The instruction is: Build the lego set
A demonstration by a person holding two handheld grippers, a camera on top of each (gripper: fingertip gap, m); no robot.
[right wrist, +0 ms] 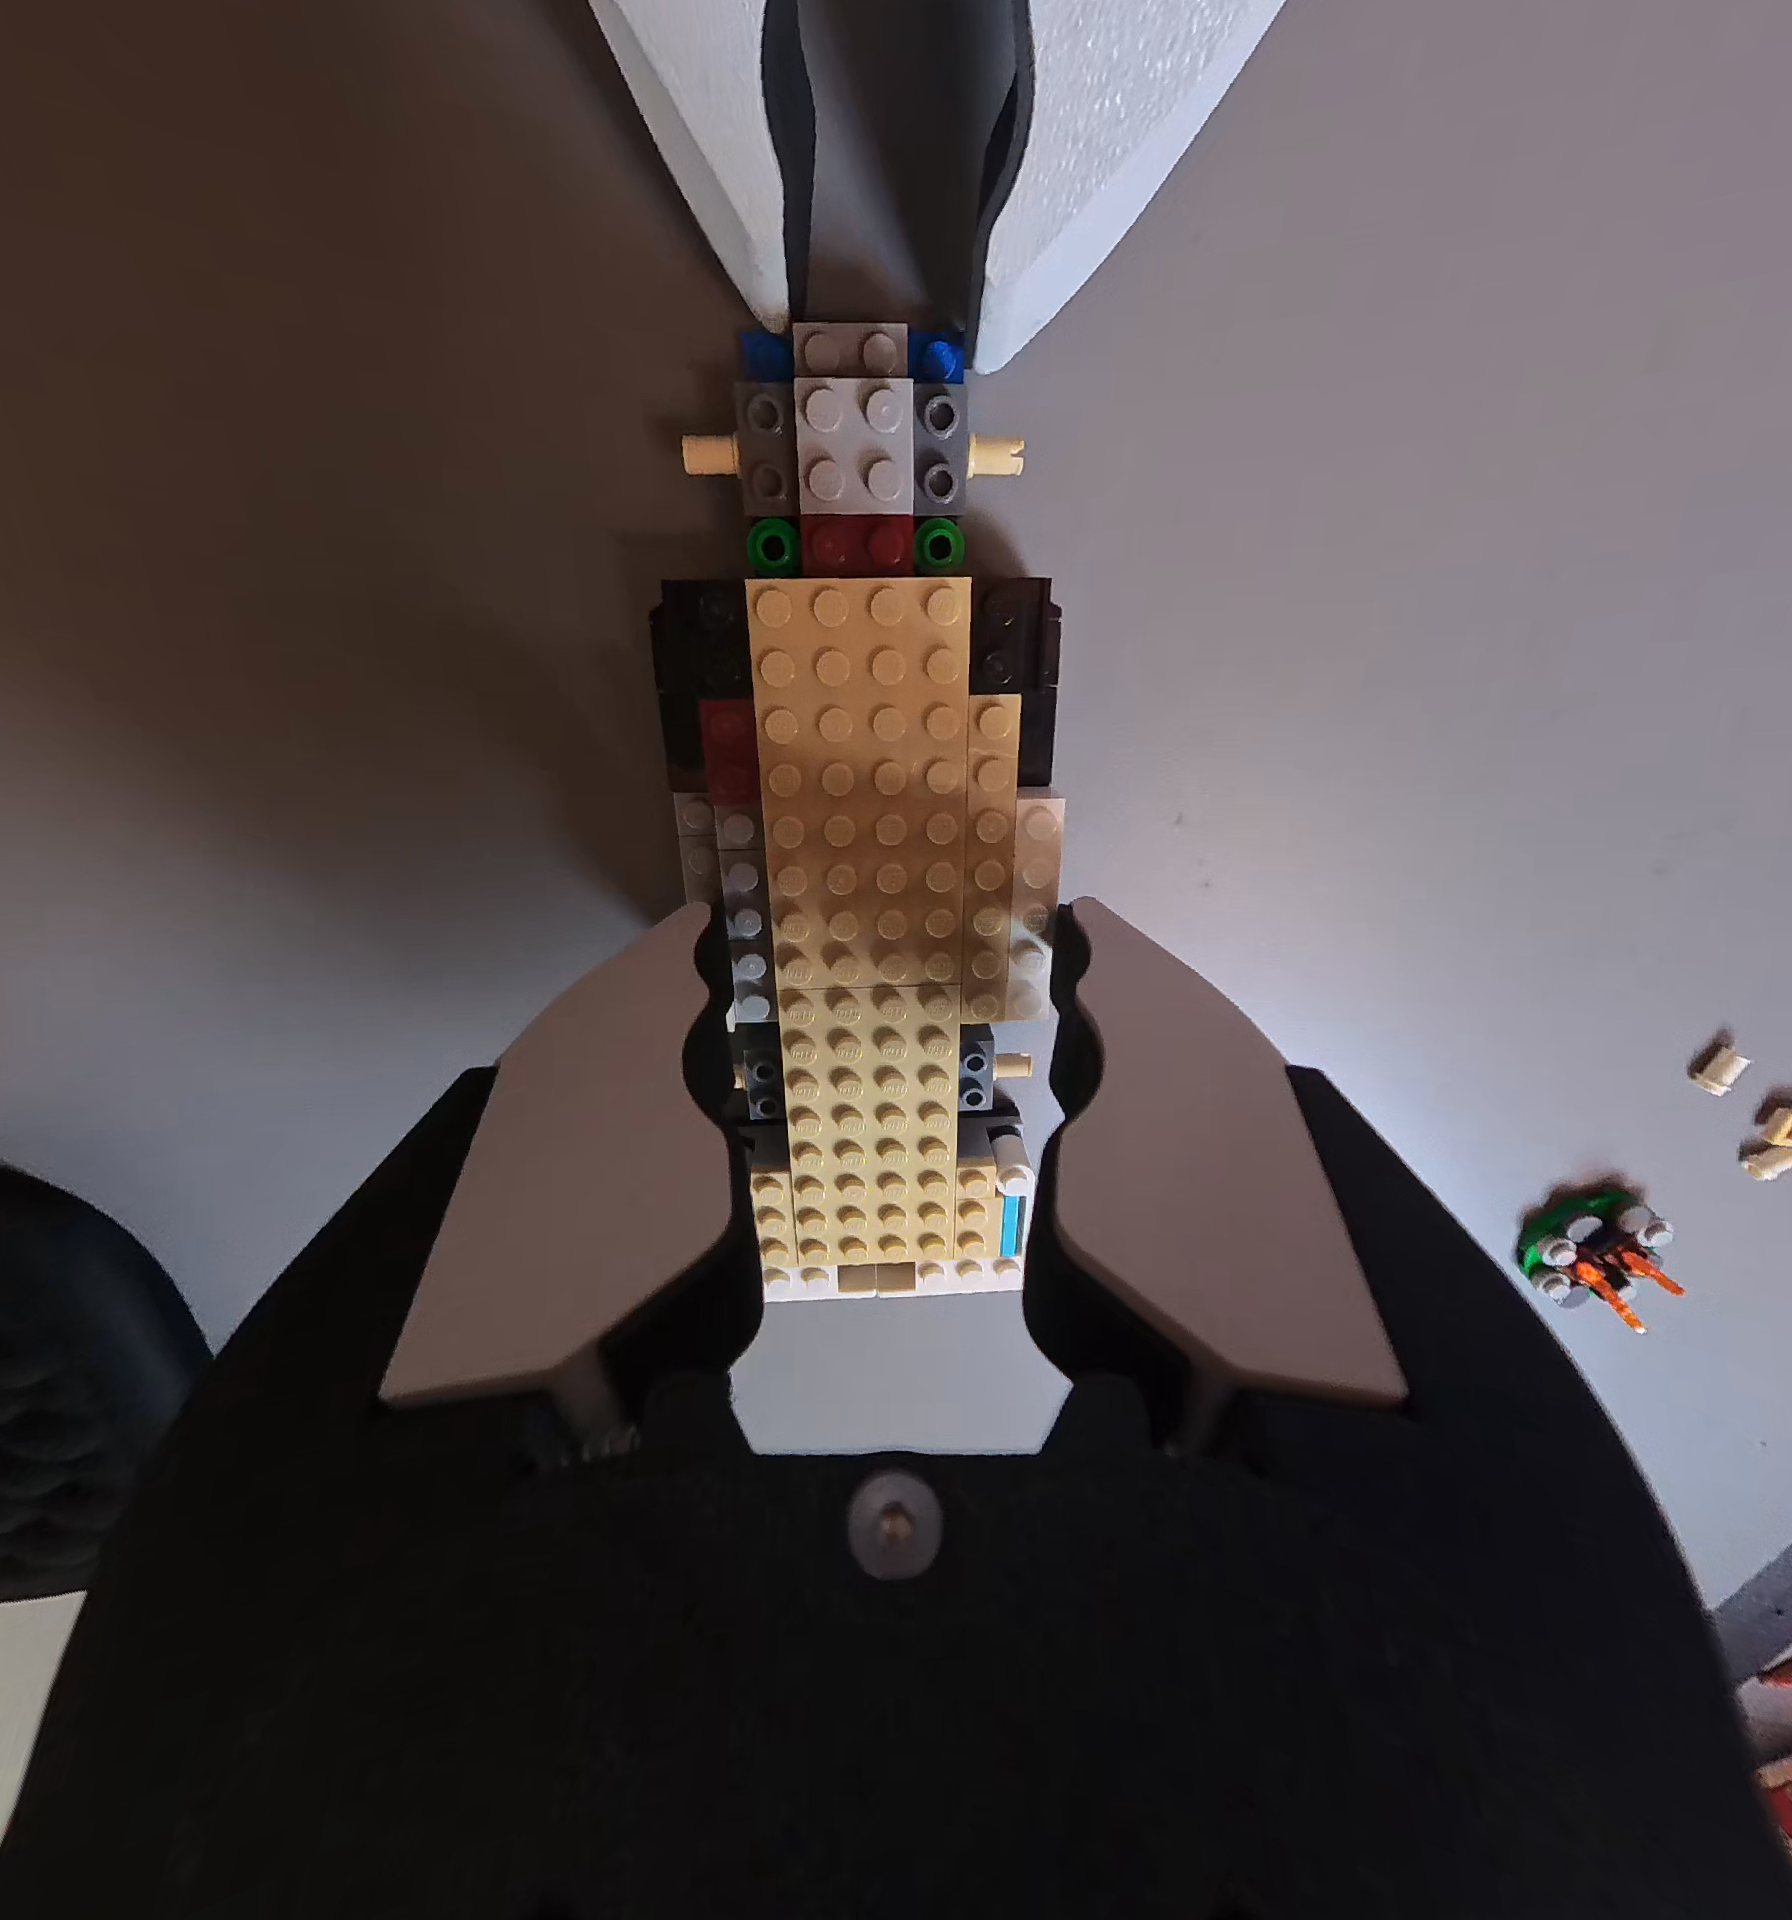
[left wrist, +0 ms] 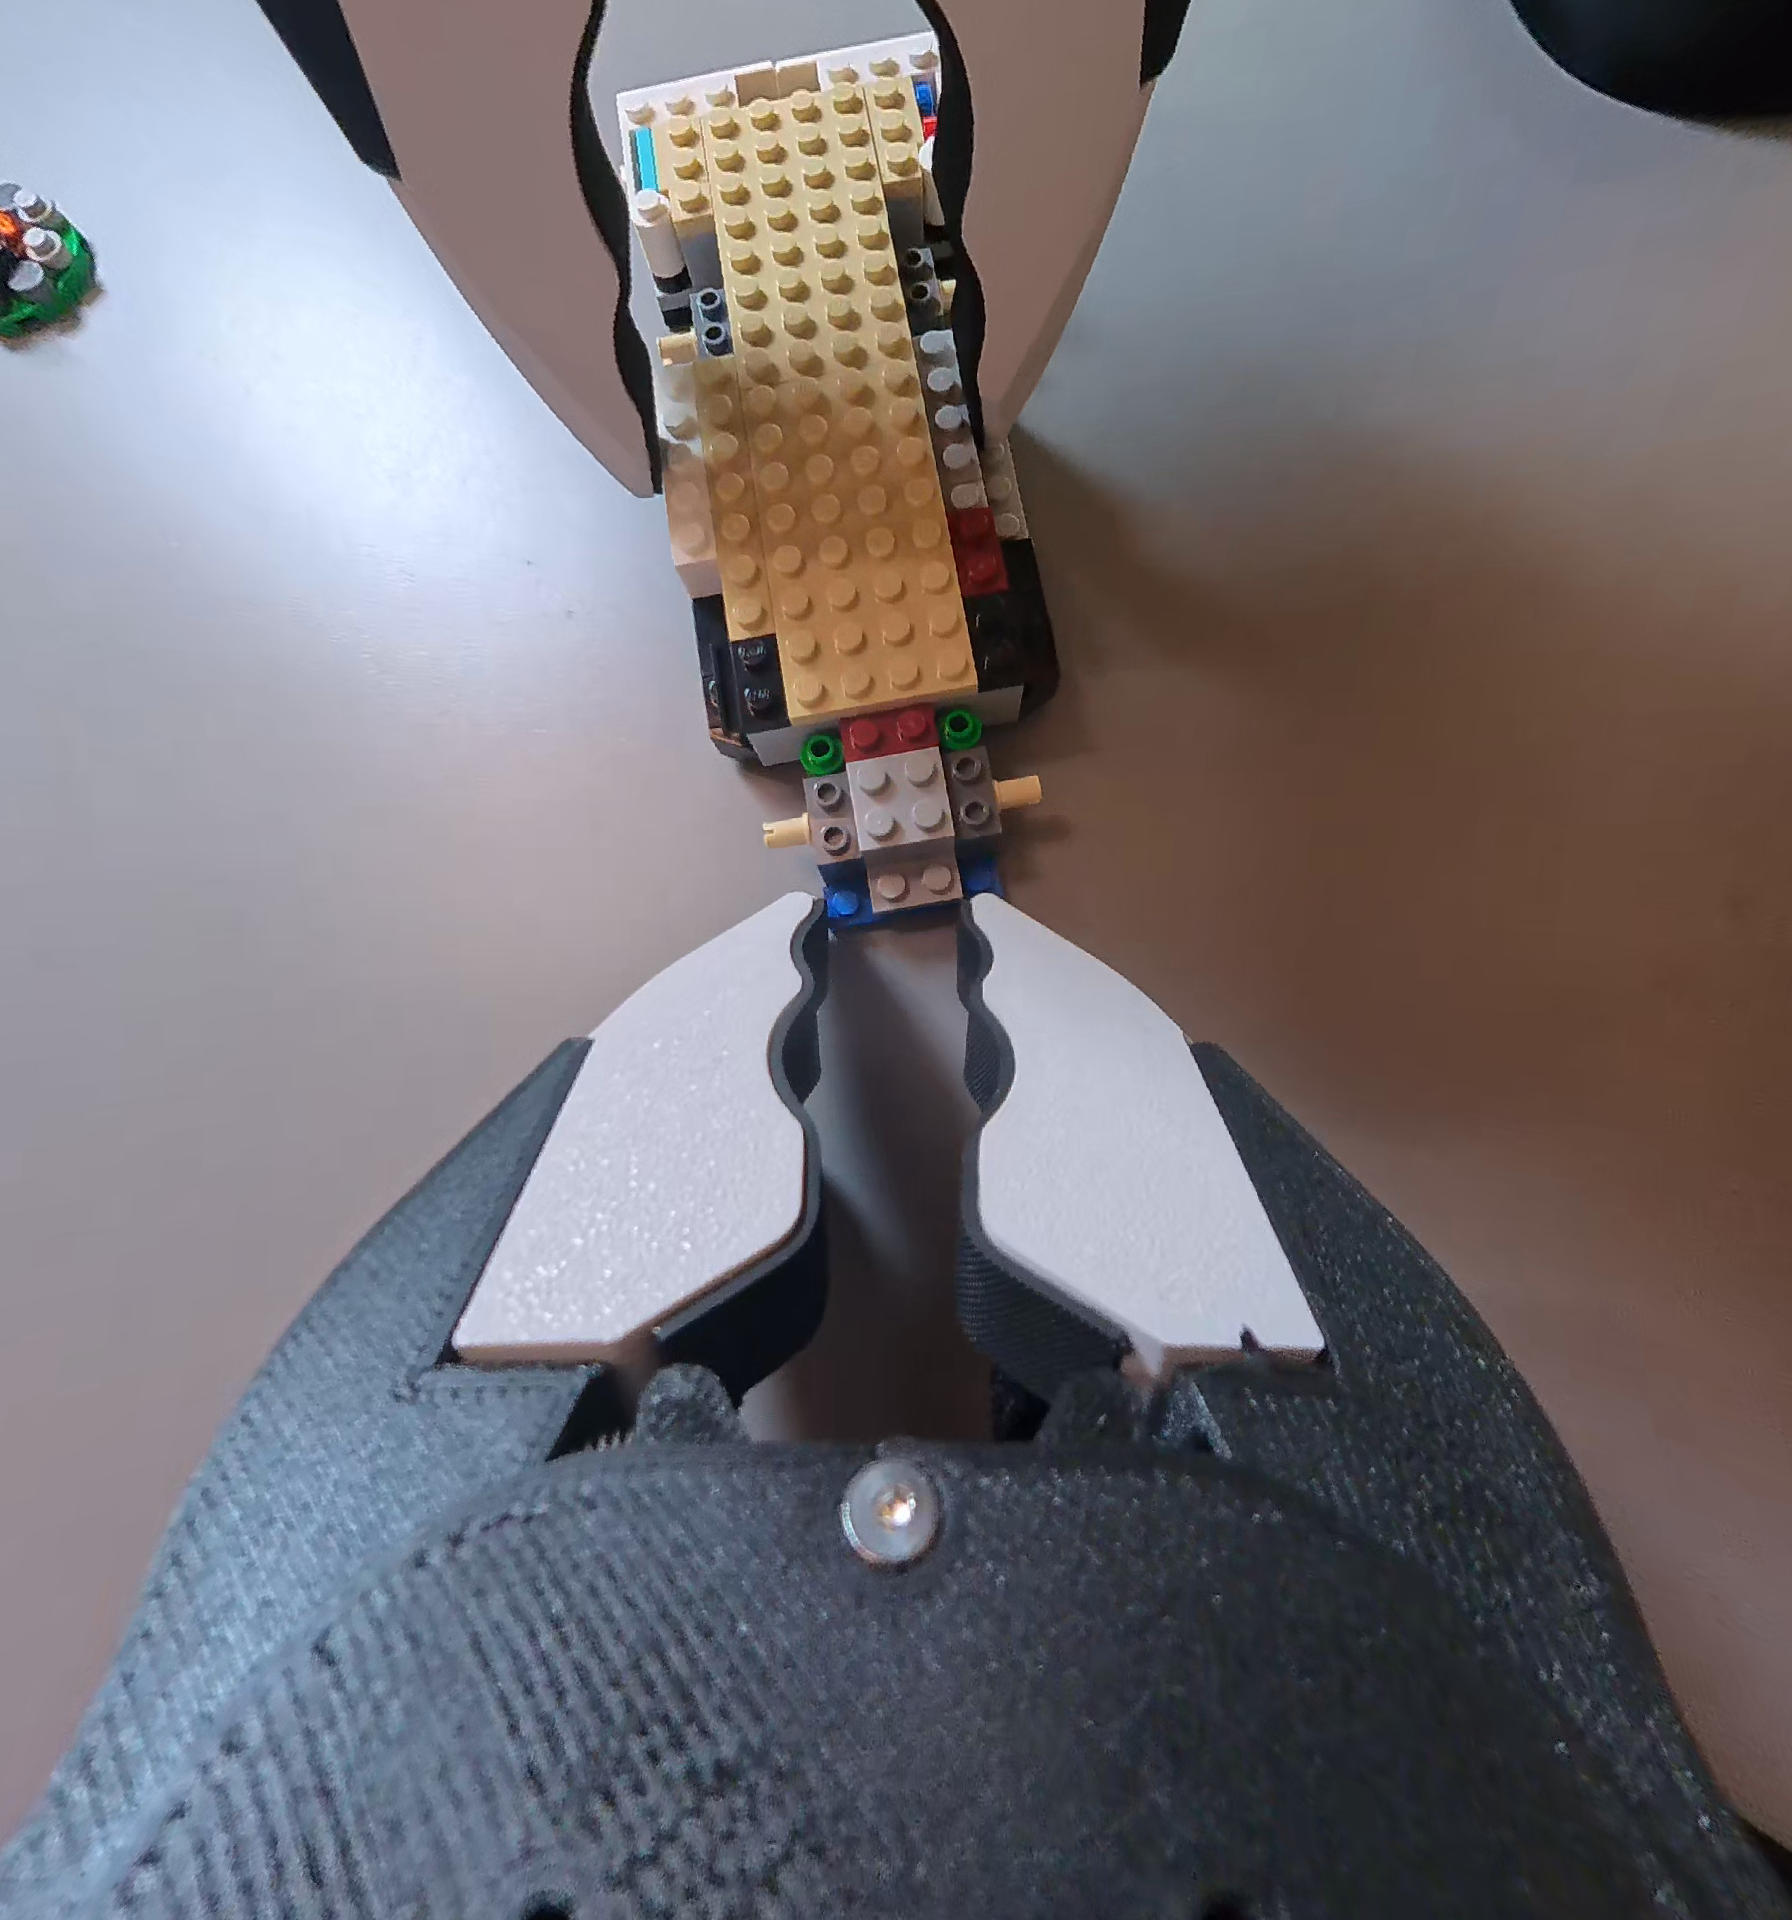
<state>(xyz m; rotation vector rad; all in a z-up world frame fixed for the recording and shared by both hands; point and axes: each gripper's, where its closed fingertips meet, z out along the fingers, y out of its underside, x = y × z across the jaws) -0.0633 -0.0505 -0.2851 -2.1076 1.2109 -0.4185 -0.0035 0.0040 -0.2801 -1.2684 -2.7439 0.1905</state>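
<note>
I am holding a long brick model (right wrist: pixel 871 831) between my 2 grippers as it lies on the grey table (left wrist: pixel 248 831). My right gripper (right wrist: pixel 881 914) is standing fairly wide around the broad tan-topped body, its pads pressing the flanks near the rear. My left gripper (left wrist: pixel 894 906) is standing narrow, its fingertips (left wrist: pixel 985 914) pinching the blue plate (left wrist: pixel 842 902) at the thin front end, just ahead of the grey block with the 2 tan pins (left wrist: pixel 1017 795). I judge the front stack to be the weak spot: it is joining the body only at the small red brick (left wrist: pixel 890 732), so any twist or pull between my 2 hands could snap it off. The blue plate is offering very little surface, so my left tips could slip. A small green piece with orange flames (right wrist: pixel 1588 1257) and loose tan bits (right wrist: pixel 1718 1070) are lying well apart to the side.
</note>
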